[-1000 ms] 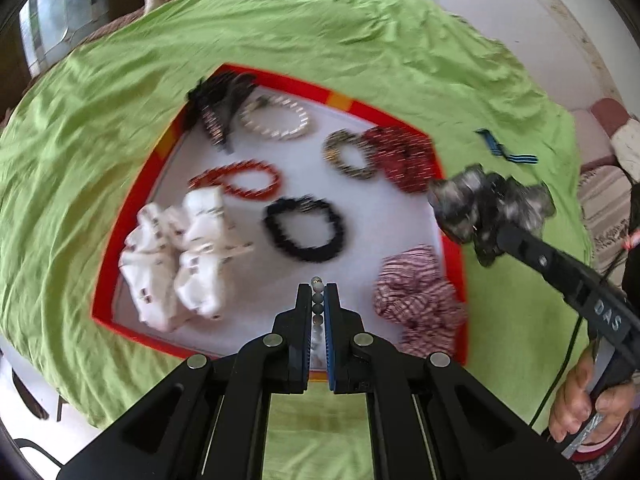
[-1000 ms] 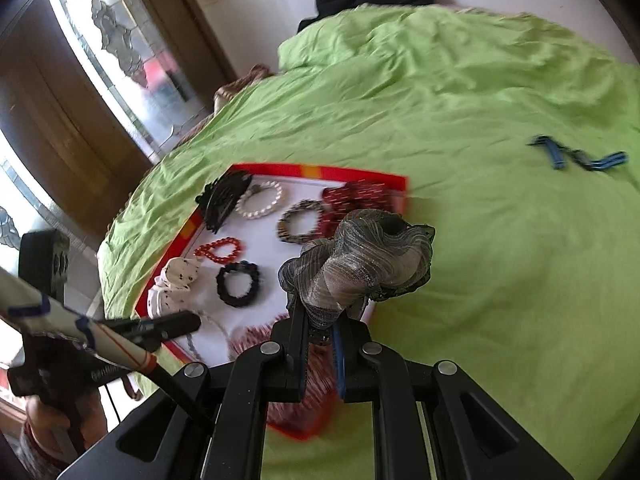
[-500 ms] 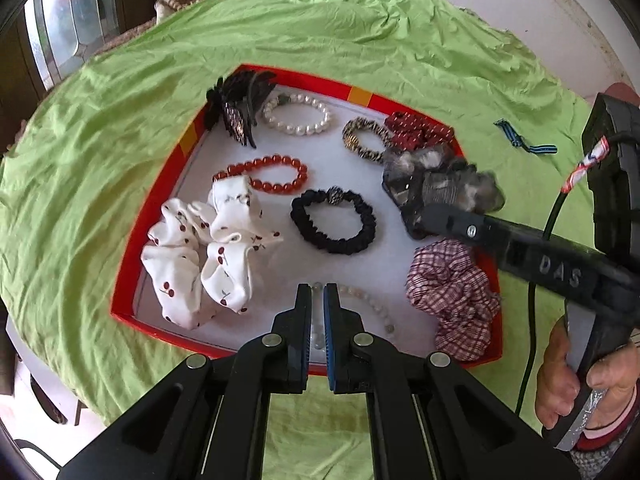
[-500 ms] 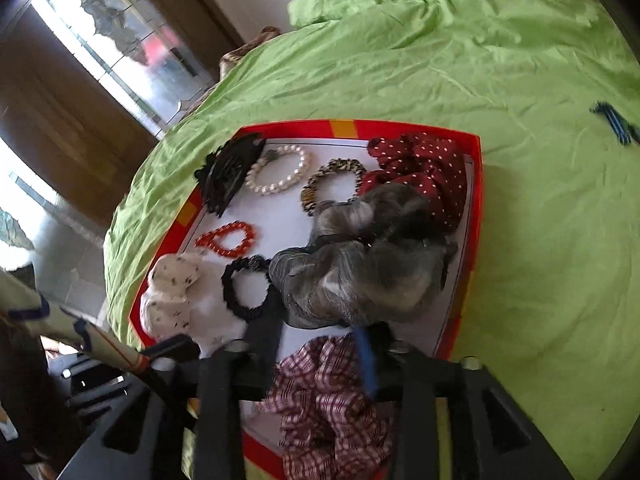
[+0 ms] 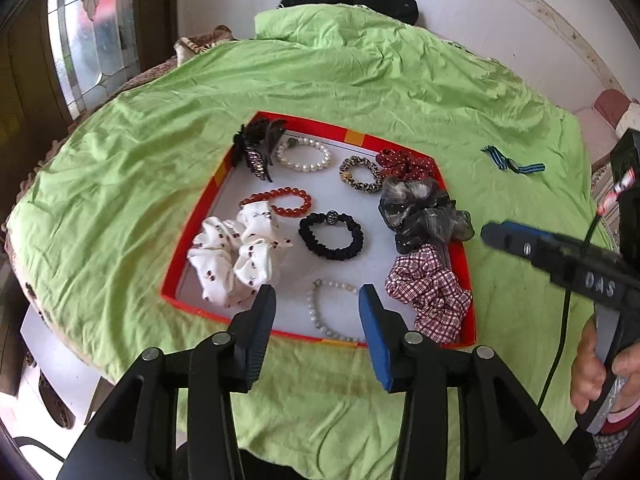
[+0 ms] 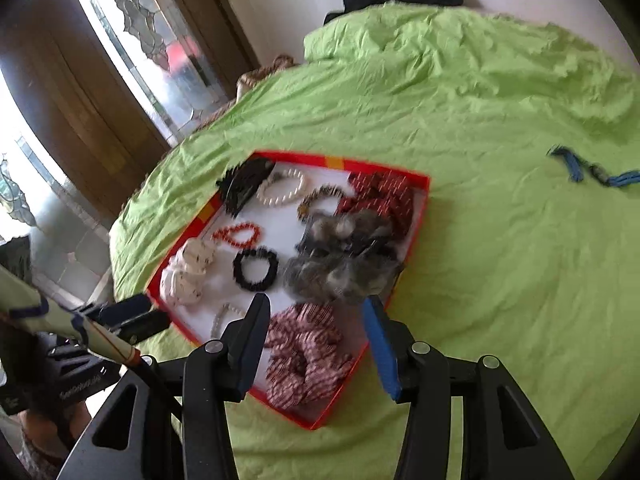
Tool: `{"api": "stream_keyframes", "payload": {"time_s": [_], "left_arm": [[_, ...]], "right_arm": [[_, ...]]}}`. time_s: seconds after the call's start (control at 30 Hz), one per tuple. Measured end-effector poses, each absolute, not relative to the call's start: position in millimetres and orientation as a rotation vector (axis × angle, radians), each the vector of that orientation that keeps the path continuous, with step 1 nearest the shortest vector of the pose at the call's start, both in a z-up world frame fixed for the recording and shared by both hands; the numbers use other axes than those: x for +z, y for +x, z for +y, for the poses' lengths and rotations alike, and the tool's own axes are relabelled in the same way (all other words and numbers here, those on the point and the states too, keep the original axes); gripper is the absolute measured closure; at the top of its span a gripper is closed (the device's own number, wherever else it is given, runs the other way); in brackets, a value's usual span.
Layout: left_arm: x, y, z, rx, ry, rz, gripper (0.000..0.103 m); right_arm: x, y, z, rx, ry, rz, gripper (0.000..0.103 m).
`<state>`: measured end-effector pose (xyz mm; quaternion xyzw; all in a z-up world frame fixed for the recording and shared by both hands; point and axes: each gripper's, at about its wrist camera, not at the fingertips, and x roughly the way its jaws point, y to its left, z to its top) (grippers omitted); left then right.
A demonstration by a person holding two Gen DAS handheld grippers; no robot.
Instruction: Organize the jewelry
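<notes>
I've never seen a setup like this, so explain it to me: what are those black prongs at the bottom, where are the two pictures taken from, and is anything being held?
The prongs are two hand-held grasping tools, each with a camera looking along its fingers. One picture comes from the left tool, the other from the right tool. Both are open and hold nothing. On the green bedsheet sits a red-rimmed tray with bracelets and scrunchies, including a grey scrunchie and a pale bead bracelet. A blue striped band lies outside the tray.

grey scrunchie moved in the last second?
Yes. The grey scrunchie left the right gripper and now lies inside the red tray, at its right edge between the red dotted scrunchie and the plaid scrunchie.
</notes>
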<state>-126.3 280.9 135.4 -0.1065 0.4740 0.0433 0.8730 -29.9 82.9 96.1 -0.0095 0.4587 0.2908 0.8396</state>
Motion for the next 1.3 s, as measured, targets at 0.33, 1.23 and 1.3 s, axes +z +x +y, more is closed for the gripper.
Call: {"api": "stream_keyframes", "payload": {"time_s": [0.33,1.23,1.3], "left_arm": [[141,-138,293,0.16,-0.205,0.953,0.057],[185,-174,268,0.207,-0.146,0.831,0.048],[189,-178,261,0.203,-0.135,0.822,0.048]], "right_arm": [[55,21,127,0.529,-0.052,1.055,0.066],[127,-65,63,0.528,0.05,0.868,0.049],[129,-78,53,0.515,0.057,0.861,0.047]]}}
